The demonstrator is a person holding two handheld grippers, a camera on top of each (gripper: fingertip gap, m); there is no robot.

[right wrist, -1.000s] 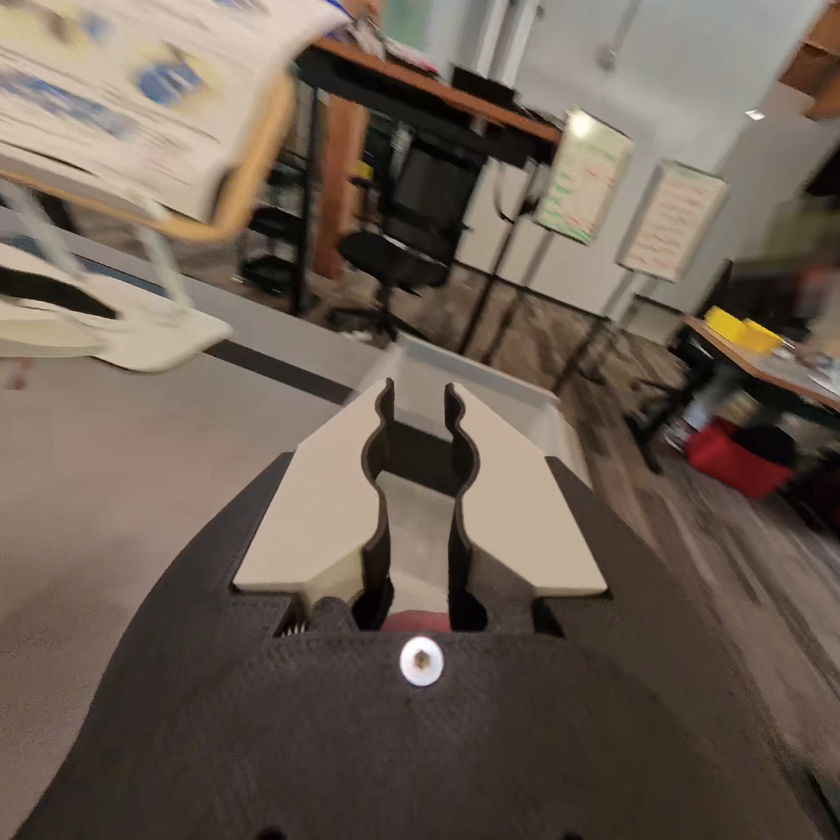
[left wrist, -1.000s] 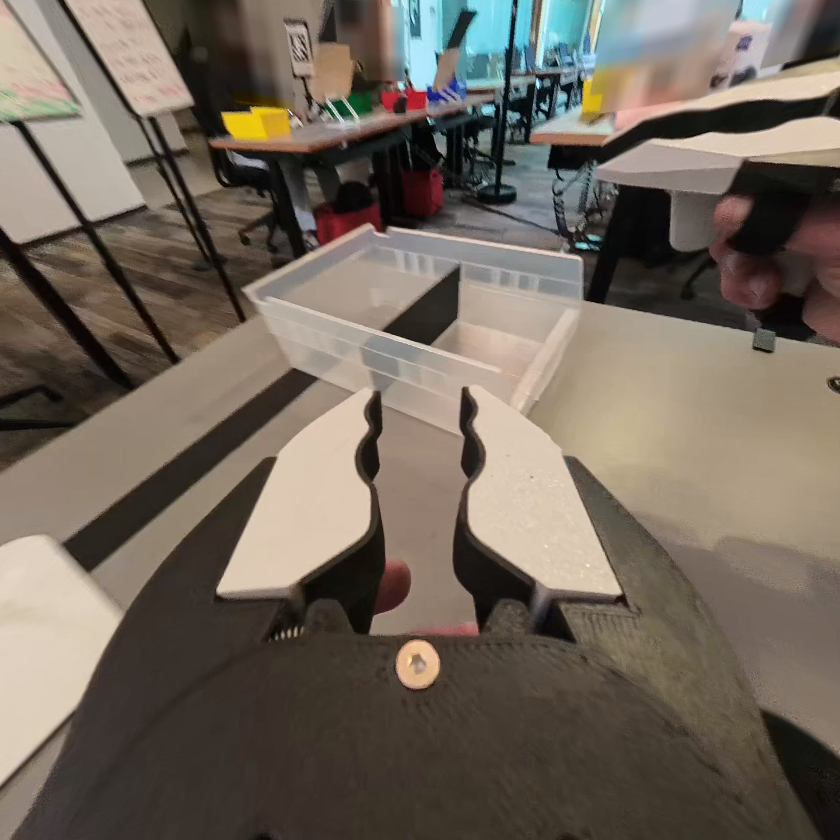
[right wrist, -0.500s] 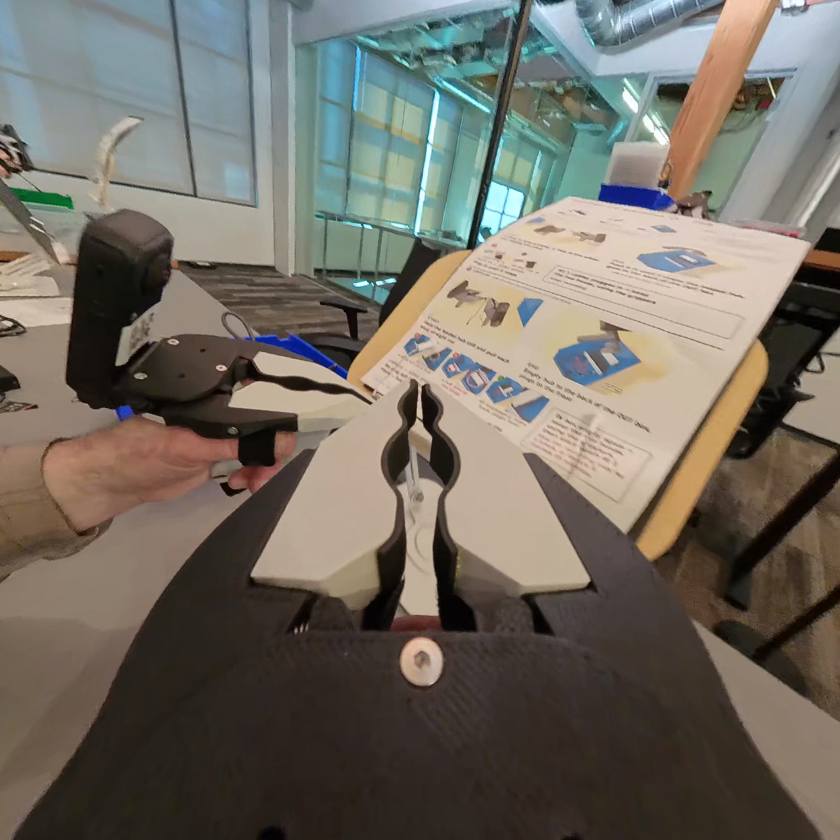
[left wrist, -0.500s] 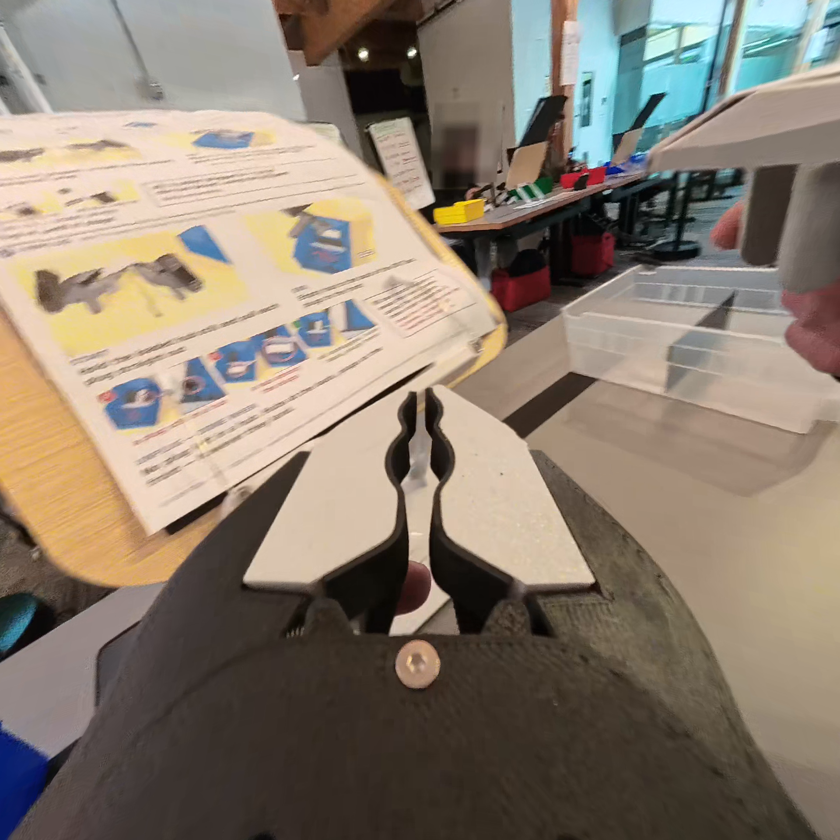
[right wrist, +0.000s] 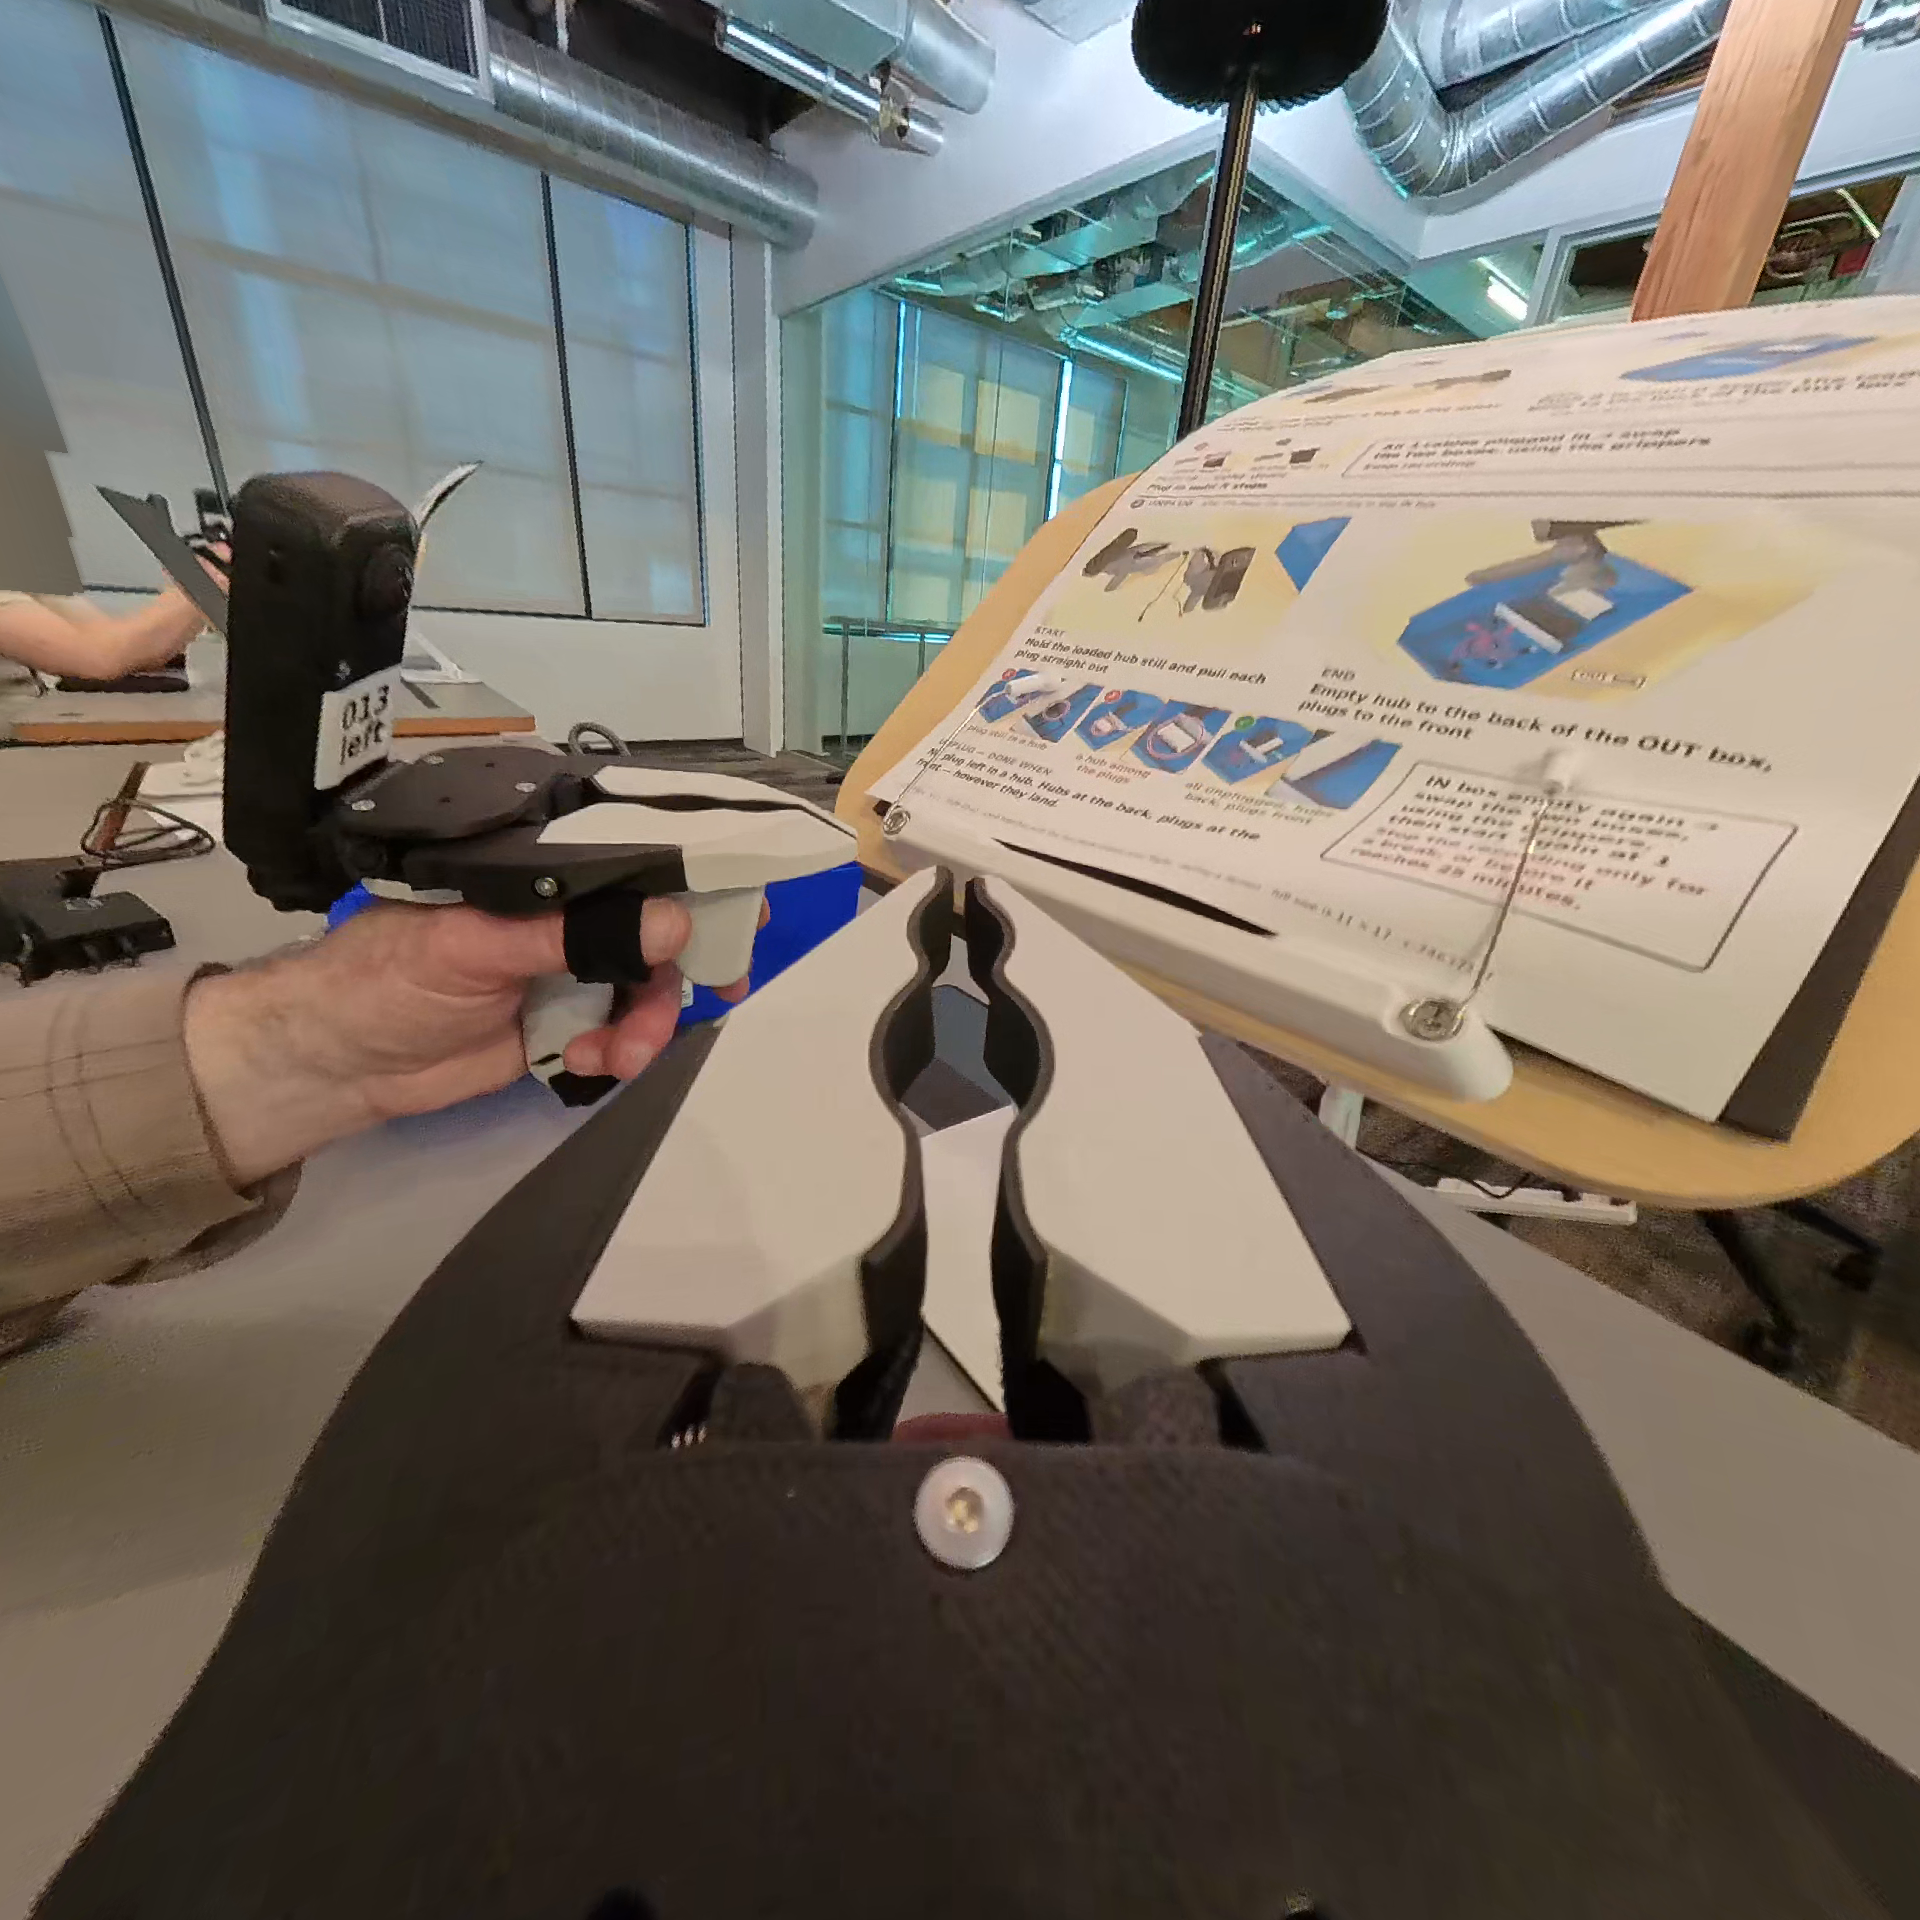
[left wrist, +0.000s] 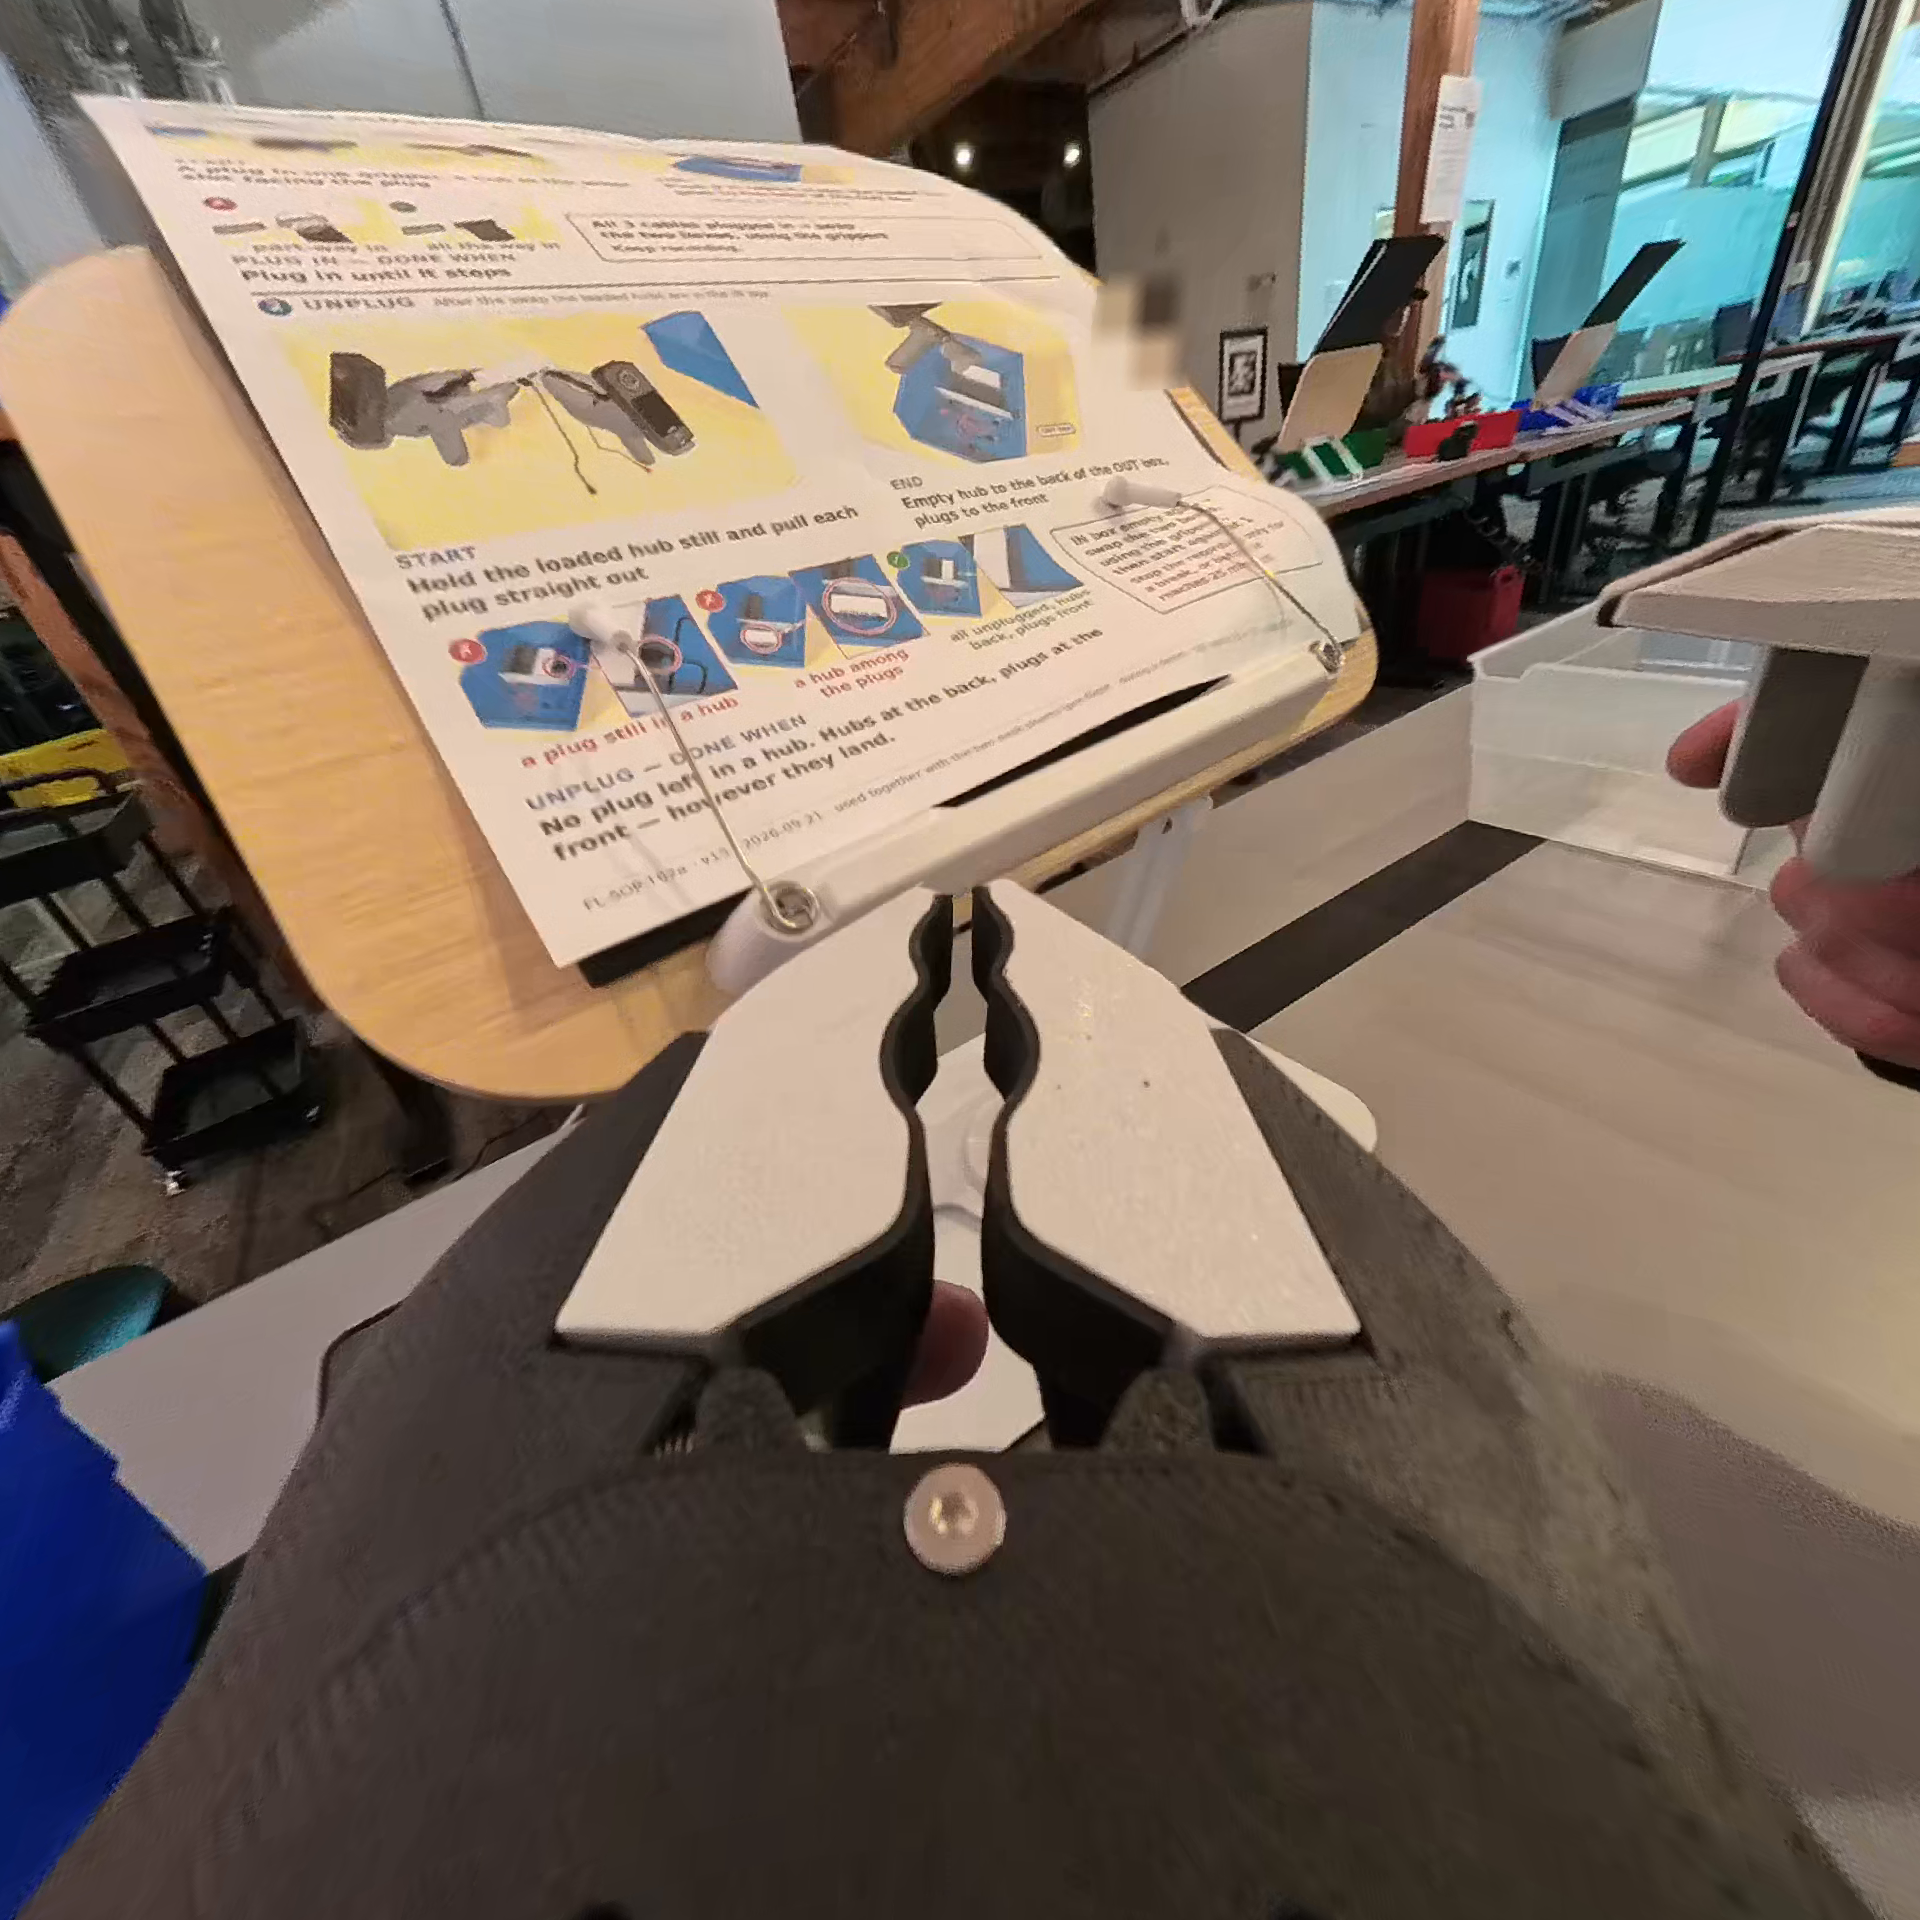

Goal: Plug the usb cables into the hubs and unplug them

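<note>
No USB cable or hub shows in either view. My left gripper (left wrist: 961, 914) is shut and empty, with its tips just under the white ledge of an instruction sheet stand (left wrist: 1039, 821). My right gripper (right wrist: 956, 894) is also shut and empty, and points at the same stand (right wrist: 1195, 935) from the other side. In the right wrist view the left gripper (right wrist: 831, 831) is held in a hand to the left, in front of a blue box (right wrist: 810, 899). The right gripper's body (left wrist: 1766, 592) shows at the right edge of the left wrist view.
The wooden board (left wrist: 208, 727) carrying the printed sheet stands at the grey table's (left wrist: 1507, 1143) far edge. A clear plastic bin (left wrist: 1579, 727) sits at the right. A blue box corner (left wrist: 62, 1558) shows at the lower left. Black devices and cables (right wrist: 83, 914) lie far left. Some 12 cm of space lies between my two pairs of fingers.
Both grippers swung away from the clear bin to face the instruction sheet stand. Their jaws went from open to shut. The views have steadied and moved a little closer.
</note>
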